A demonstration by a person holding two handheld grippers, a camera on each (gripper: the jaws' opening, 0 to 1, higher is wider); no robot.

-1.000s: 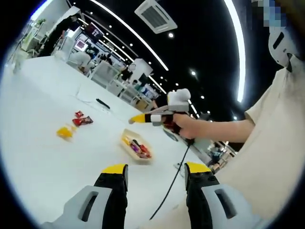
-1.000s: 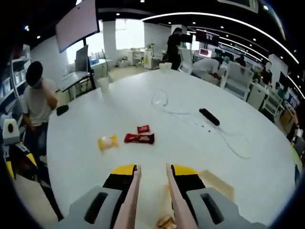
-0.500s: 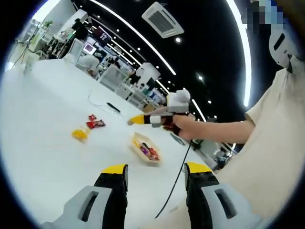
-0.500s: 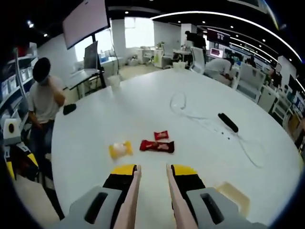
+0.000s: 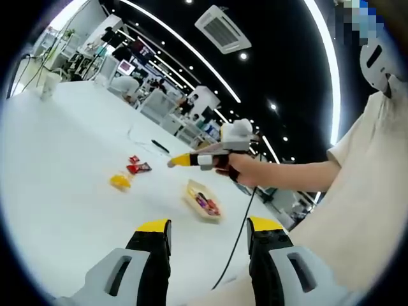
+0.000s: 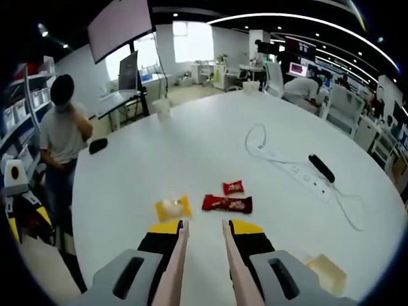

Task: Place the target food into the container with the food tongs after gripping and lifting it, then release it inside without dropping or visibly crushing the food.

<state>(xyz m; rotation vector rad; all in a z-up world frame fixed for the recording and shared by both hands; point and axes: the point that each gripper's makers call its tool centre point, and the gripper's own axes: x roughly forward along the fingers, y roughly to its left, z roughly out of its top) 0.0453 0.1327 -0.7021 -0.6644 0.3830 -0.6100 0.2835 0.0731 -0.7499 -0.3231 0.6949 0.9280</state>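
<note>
On the round white desk (image 6: 191, 153): a white power strip with a coiled cable (image 6: 299, 172), a black remote (image 6: 321, 168) beside it, a dark pouch (image 6: 98, 145) near the far edge. Just ahead of the right gripper (image 6: 203, 233), clamped on pale food tongs (image 6: 172, 274), a yellow snack packet (image 6: 173, 208), a long red wrapper (image 6: 227, 204) and a small red packet (image 6: 233, 187). Shallow beige tray (image 6: 327, 274) off to the right, well apart. Left gripper (image 5: 209, 228) raised, jaws apart, holding nothing

Tongs (image 6: 201, 268) above yellow packet (image 6: 173, 208)
</note>
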